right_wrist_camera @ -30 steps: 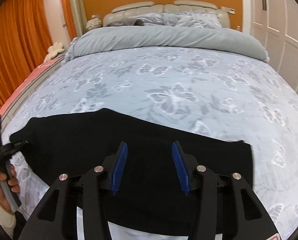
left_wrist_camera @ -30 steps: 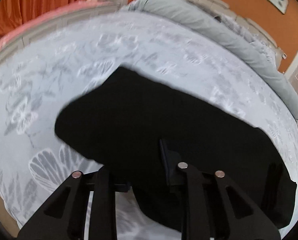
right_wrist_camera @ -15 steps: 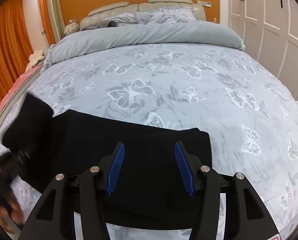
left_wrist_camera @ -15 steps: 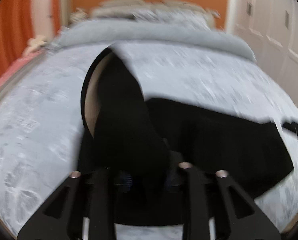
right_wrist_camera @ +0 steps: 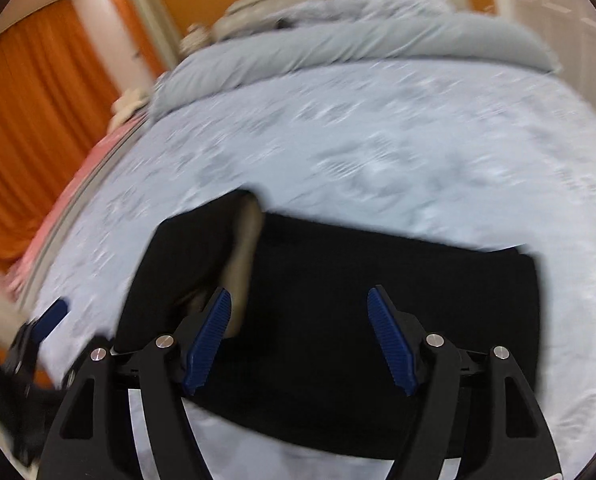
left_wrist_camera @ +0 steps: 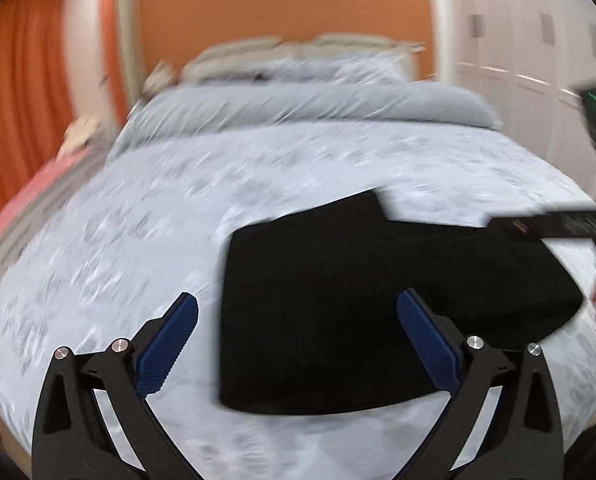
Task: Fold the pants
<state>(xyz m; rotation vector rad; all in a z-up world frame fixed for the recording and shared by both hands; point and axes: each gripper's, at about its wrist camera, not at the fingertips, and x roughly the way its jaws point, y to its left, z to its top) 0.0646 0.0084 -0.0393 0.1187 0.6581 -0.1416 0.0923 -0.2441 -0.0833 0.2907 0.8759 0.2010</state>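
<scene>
Pants [left_wrist_camera: 377,312] folded over, lower centre | left gripper [left_wrist_camera: 298,340] just sprang wide, empty | right gripper [right_wrist_camera: 299,340] widened, empty | fold landed

Motion blur smears my bed's [left_wrist_camera: 146,240] butterfly print in both views. At three o'clock my right hand-held gripper [left_wrist_camera: 553,226] is cut by the edge. The pants' [right_wrist_camera: 337,320] near edge hides behind my fingers [right_wrist_camera: 208,340].
</scene>
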